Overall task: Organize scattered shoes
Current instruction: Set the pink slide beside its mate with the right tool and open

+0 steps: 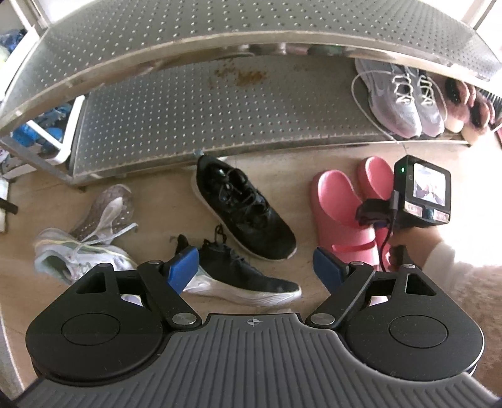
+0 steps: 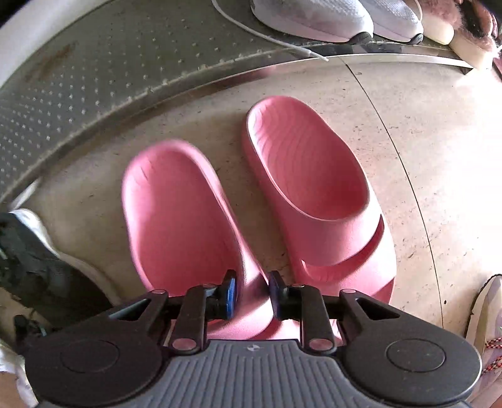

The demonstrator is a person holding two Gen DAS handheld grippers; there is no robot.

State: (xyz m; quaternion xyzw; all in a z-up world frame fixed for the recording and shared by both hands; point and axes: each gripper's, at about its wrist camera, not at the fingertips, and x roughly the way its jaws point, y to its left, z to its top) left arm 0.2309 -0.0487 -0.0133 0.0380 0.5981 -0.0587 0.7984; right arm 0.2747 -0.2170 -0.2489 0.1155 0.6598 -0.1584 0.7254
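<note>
Your right gripper (image 2: 252, 290) pinches the smooth, rounded foam rim of the left pink slide (image 2: 185, 216) on the speckled floor, while your left gripper (image 1: 255, 271) hangs spread above black mesh sneakers (image 1: 241, 204).

The left pink foam slide (image 2: 175, 213) is smeared by motion blur in the right wrist view, and its heel end is hidden behind the right gripper (image 2: 252, 293); whether the blue pads (image 2: 231, 287) press the slide's wall cannot be told. In the left wrist view, the right gripper's body and camera (image 1: 422, 194) cover the heels of both pink slides. The fluffy pink slippers (image 1: 467, 106) on the perforated steel rack shelf (image 1: 219, 110) are partly hidden under the upper shelf (image 1: 188, 28). Blue items (image 1: 40, 131) left of the rack are too blurred to identify. The lower black sneaker's (image 1: 251, 276) heel lies behind the left gripper's blue finger (image 1: 183, 271).
</note>
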